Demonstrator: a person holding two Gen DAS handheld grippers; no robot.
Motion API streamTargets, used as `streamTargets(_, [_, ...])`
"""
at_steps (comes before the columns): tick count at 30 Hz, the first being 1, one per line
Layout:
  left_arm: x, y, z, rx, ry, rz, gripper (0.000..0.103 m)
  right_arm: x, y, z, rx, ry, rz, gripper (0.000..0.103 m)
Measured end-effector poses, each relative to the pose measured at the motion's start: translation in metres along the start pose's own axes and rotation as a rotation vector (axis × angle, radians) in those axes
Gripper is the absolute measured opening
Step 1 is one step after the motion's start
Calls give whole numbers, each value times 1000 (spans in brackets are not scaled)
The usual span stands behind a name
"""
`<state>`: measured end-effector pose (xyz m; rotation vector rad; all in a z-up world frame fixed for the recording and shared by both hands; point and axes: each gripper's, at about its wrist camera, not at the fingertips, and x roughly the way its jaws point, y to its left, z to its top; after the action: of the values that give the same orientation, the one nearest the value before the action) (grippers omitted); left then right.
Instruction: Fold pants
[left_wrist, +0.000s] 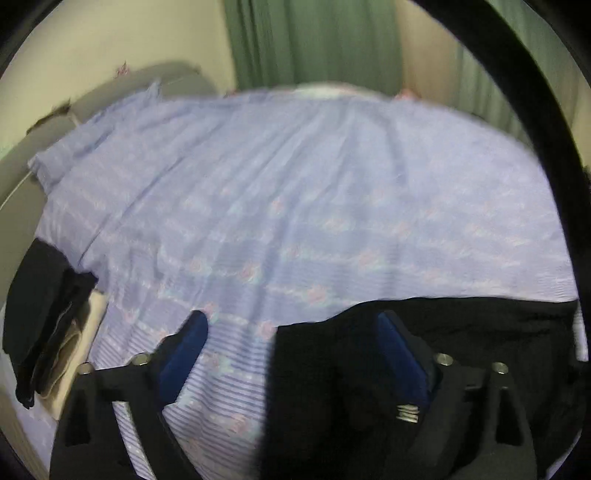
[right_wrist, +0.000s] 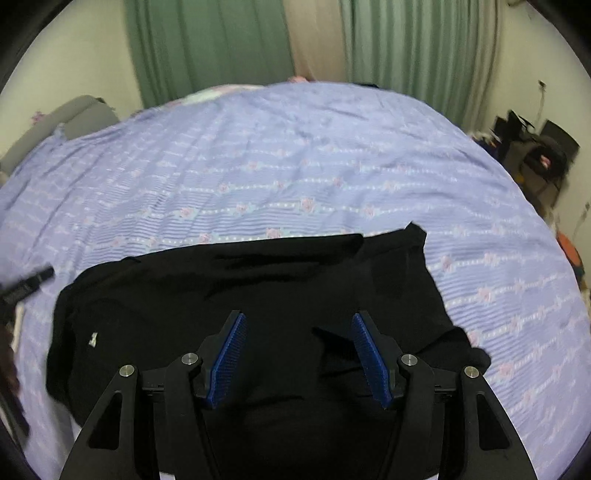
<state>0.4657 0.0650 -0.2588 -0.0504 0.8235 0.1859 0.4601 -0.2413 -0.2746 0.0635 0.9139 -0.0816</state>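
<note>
Black pants (right_wrist: 229, 295) lie spread on the lilac flowered bedsheet (right_wrist: 295, 166), with a small white label near their left edge. My right gripper (right_wrist: 299, 325) is open, its blue pads wide apart just above the middle of the pants, holding nothing. In the left wrist view the pants (left_wrist: 461, 325) fill the lower right. My left gripper (left_wrist: 291, 321) is open over the pants' left edge, with the left pad over the sheet and the right pad over the black cloth.
A stack of folded dark and beige clothes (left_wrist: 48, 325) lies at the bed's left edge. Green curtains (right_wrist: 207, 48) hang behind the bed. A grey headboard (left_wrist: 177, 81) stands at the far left. Dark bags and clutter (right_wrist: 535, 158) sit on the floor at the right.
</note>
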Motion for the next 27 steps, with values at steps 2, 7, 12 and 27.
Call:
streamTargets(2, [-11, -9, -7, 2, 16, -122, 94, 1, -14, -3, -23, 5, 31, 60])
streamTargets(7, [-1, -54, -43, 89, 125, -235, 89, 33, -42, 2, -50, 97, 117, 60])
streamTargets(12, [15, -88, -61, 85, 196, -316, 86, 71, -56, 10, -80, 196, 119, 13])
streamTargets(27, [-11, -161, -53, 213, 139, -403, 86, 42, -141, 84, -45, 5, -289, 69])
